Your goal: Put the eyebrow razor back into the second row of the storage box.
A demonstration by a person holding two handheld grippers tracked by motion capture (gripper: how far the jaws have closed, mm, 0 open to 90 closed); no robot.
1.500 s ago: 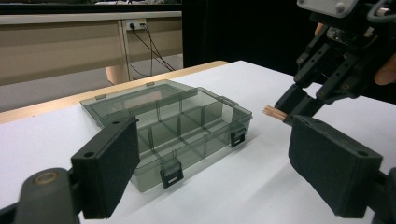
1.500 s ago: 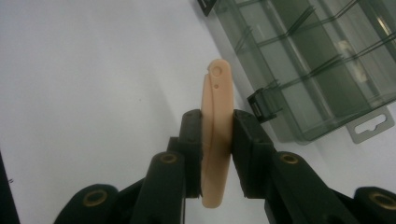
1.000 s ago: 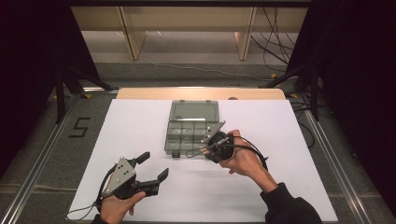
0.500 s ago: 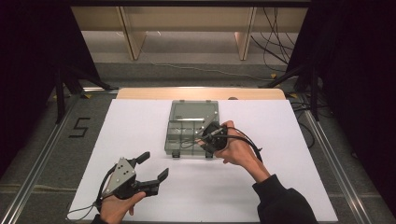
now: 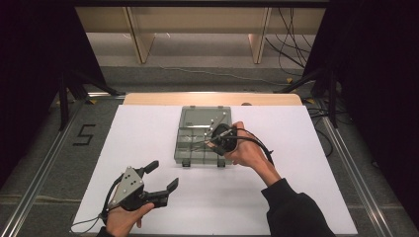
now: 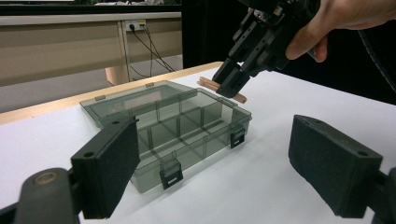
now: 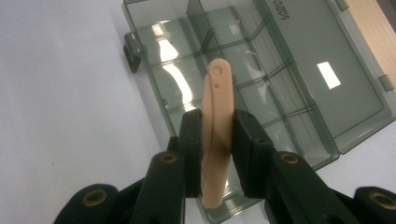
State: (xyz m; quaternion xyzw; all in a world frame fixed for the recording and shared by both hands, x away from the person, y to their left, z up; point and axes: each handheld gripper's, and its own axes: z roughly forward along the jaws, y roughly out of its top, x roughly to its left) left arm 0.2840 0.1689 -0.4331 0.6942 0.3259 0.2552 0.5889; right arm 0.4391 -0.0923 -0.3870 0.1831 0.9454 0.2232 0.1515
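Peach plastic stick (image 7: 217, 135) sits clamped between the right gripper's (image 7: 215, 140) closed pads, gripped around its middle, both ends free. Its long axis runs along the jaws: rounded tip with a small hole points away from the hand, over the box (image 5: 184, 143); the other end pokes back toward the palm. In the left gripper view the stick (image 6: 240, 98) reads as roughly level, sticking out sideways from the right gripper (image 6: 233, 84), above the box's (image 6: 140, 179) far corner and not touching it.

Box lies straight below and ahead of the stick: smoky clear plastic, lid open flat toward the table's far edge, tray split by dividers into compartments, two latches on the near wall. In the right gripper view the tip hangs over the middle compartments; which one exactly can't be told. Stick axis lies at a slant to the divider lines, so likely it needs a small turn to line up before lowering in.

Right hand is the one at the box. Left gripper (image 5: 160, 178) rests well apart, near the table's (image 5: 306, 148) front edge, jaws wide apart, holding nothing, pointing toward the box.
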